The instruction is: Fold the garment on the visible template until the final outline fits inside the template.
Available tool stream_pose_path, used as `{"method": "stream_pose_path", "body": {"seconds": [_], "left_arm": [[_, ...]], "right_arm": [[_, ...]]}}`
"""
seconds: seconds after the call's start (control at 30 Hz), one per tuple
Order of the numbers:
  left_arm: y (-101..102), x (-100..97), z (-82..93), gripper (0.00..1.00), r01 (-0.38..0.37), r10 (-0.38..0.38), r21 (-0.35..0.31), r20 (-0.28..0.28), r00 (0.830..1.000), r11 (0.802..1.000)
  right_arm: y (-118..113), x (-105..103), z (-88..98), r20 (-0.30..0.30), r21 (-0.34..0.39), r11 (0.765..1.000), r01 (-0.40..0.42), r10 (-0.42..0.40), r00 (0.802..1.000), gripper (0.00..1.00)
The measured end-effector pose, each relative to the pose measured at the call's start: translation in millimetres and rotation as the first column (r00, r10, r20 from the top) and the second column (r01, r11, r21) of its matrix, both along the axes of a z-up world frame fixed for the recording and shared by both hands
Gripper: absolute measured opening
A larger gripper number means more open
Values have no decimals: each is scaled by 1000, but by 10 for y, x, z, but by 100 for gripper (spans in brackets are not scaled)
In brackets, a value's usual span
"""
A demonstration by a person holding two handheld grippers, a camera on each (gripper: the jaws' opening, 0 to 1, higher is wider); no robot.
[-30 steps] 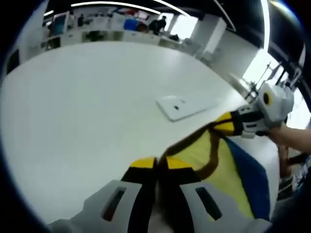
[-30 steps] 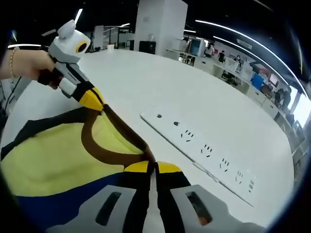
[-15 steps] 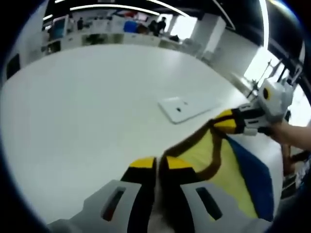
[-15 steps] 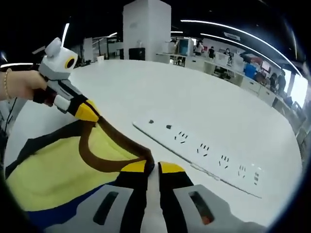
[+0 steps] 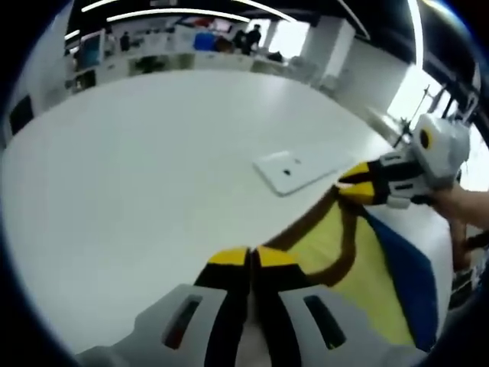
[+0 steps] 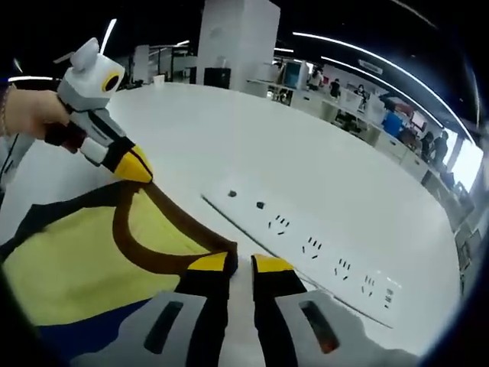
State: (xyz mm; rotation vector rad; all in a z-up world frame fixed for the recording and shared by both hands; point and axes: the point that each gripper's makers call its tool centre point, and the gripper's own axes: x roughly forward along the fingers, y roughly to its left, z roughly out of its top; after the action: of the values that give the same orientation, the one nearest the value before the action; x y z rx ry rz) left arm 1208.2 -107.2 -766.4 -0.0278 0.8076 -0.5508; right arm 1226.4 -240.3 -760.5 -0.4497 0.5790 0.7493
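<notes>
above the white table, both grippers pinch the garment's brown collar

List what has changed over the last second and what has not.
Little changed. The left gripper and right gripper each stay shut on the shirt's brown collar, holding it over the white table. The collar strip between them looks a bit more stretched. The power strip lies as before.

Both grippers, left gripper and right gripper, have fingers pinched closed
</notes>
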Motion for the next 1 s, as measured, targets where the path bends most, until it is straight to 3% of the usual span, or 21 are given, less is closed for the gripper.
{"method": "stream_pose_path", "body": {"seconds": [0.1,0.3,0.43,0.63,0.73,0.77,0.9,1.0], "left_arm": [[20,-6,90,0,12,-13,26,28,1000,1000],[102,-17,363,4,-9,8,9,84,996,1000],[120,-140,600,6,-19,21,-21,120,993,1000],[130,-494,848,17,-28,39,-74,154,987,997],[63,-715,995,32,-18,47,-144,198,979,989],[60,-845,1009,38,-20,49,-149,189,981,989],[52,-1159,1031,40,-17,46,-138,204,978,990],[48,-1430,1026,42,-21,47,-131,196,980,991]], "right_arm": [[-34,-21,122,21,16,1000,12,-12,1000,10],[-193,-50,417,57,64,997,52,-56,997,8],[-354,-156,634,84,97,991,91,-100,991,8],[-594,-579,847,108,161,978,136,-155,982,14],[-658,-804,858,103,173,975,139,-158,982,19],[-684,-936,855,102,170,976,138,-157,982,20],[-759,-1263,831,76,165,976,139,-154,985,23],[-819,-1518,860,57,176,973,152,-164,985,32]]}}
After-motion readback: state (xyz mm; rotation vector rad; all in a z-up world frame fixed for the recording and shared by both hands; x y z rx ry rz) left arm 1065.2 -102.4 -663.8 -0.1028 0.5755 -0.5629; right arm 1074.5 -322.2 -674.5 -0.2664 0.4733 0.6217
